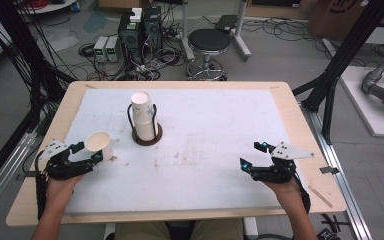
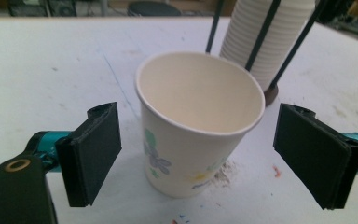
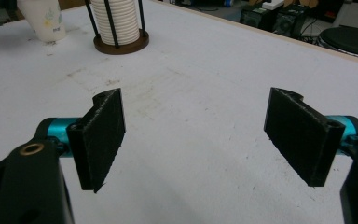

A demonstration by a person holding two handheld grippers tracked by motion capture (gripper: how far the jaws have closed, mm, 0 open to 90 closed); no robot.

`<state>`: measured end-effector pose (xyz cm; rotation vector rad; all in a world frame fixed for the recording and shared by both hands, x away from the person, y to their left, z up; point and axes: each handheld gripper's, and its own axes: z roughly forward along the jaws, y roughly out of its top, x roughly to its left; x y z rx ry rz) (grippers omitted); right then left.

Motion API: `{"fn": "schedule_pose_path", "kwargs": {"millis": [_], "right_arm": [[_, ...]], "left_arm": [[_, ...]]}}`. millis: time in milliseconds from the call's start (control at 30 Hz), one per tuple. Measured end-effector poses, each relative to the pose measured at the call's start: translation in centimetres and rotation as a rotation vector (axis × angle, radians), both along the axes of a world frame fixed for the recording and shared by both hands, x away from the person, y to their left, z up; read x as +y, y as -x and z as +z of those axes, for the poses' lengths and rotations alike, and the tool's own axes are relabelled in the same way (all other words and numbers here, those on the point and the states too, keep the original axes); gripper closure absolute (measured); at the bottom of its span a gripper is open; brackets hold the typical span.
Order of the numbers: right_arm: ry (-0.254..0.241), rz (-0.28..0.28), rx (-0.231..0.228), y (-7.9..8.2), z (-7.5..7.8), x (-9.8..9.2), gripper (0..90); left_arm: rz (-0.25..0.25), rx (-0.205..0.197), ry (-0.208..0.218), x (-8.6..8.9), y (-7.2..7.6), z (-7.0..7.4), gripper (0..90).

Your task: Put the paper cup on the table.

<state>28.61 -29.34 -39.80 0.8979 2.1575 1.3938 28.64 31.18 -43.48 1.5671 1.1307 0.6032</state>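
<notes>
While the left gripper sits at the table's 8 o'clock, its jaws are wide apart around a single cup, pads clear of both walls, no contact. Cup stands upright on the white mat, floral print facing the gripper. At about 1 o'clock from it, near, is the cup stack in its wire holder, stack looks full. Right gripper at the table's 4 o'clock: jaws wide apart, nothing between, idle over bare mat. Judgement: one cup is out and standing; whether it is being grasped or just released, cannot tell. No stacking or filling done yet.
</notes>
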Motion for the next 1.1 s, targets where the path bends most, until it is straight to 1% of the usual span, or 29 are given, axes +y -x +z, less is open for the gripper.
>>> {"fn": "schedule_pose_path", "kwargs": {"millis": [67, 100, 167, 200, 233, 267, 333, 400, 533, 667, 867, 933, 1000, 1100], "right_arm": [[0.002, 0.001, 0.003, 0.0, 0.0, 0.0, 20.8], [0.001, 0.001, 0.004, 0.1, 0.0, 0.0, 20.8], [0.003, -0.002, 0.003, 0.0, 0.0, -0.1, 20.8], [0.002, -0.003, 0.006, 0.0, 0.0, -0.1, 20.8], [0.004, -0.008, 0.008, 0.0, -0.1, -0.2, 20.8], [0.011, -0.012, 0.006, 0.0, -0.1, -0.2, 20.8], [0.020, -0.018, 0.013, -0.1, -0.3, -0.2, 20.8], [0.038, -0.031, 0.021, -0.1, -0.5, -0.2, 20.7], [0.035, -0.037, 0.025, -0.1, -0.5, -0.2, 20.8], [0.025, -0.038, 0.023, 0.1, -0.4, -0.4, 20.7], [0.027, -0.039, 0.025, 0.3, -0.4, -0.5, 20.7], [0.024, -0.040, 0.023, 0.7, -0.3, -0.5, 20.7], [0.025, -0.041, 0.016, 0.7, -0.2, -0.5, 20.8], [0.022, -0.046, 0.021, 1.0, -0.2, -0.3, 20.7]], "left_arm": [[0.015, -0.057, 0.015, 0.2, 0.5, 0.7, 15.0], [0.017, -0.096, 0.023, 0.2, 0.7, 1.3, 15.0], [0.008, -0.147, 0.035, 0.0, 1.1, 2.0, 15.0], [-0.007, -0.177, 0.037, -0.4, 1.3, 2.5, 15.0], [-0.020, -0.198, 0.037, -0.8, 1.4, 2.9, 15.0], [-0.034, -0.212, 0.038, -1.2, 1.5, 3.2, 15.0], [-0.084, -0.235, 0.035, -2.6, 1.6, 3.7, 15.0], [-0.127, -0.239, 0.026, -3.8, 1.6, 3.8, 15.1], [-0.205, -0.242, 0.009, -6.5, 1.6, 3.8, 15.2], [-0.248, -0.244, 0.007, -7.9, 1.4, 3.7, 15.2], [-0.287, -0.238, 0.010, -8.7, 1.5, 3.2, 15.2], [-0.292, -0.239, 0.014, -8.9, 1.5, 3.1, 15.3], [-0.299, -0.237, 0.009, -8.9, 1.6, 3.0, 15.3], [-0.303, -0.233, 0.012, -9.0, 1.7, 2.8, 15.3]]}}
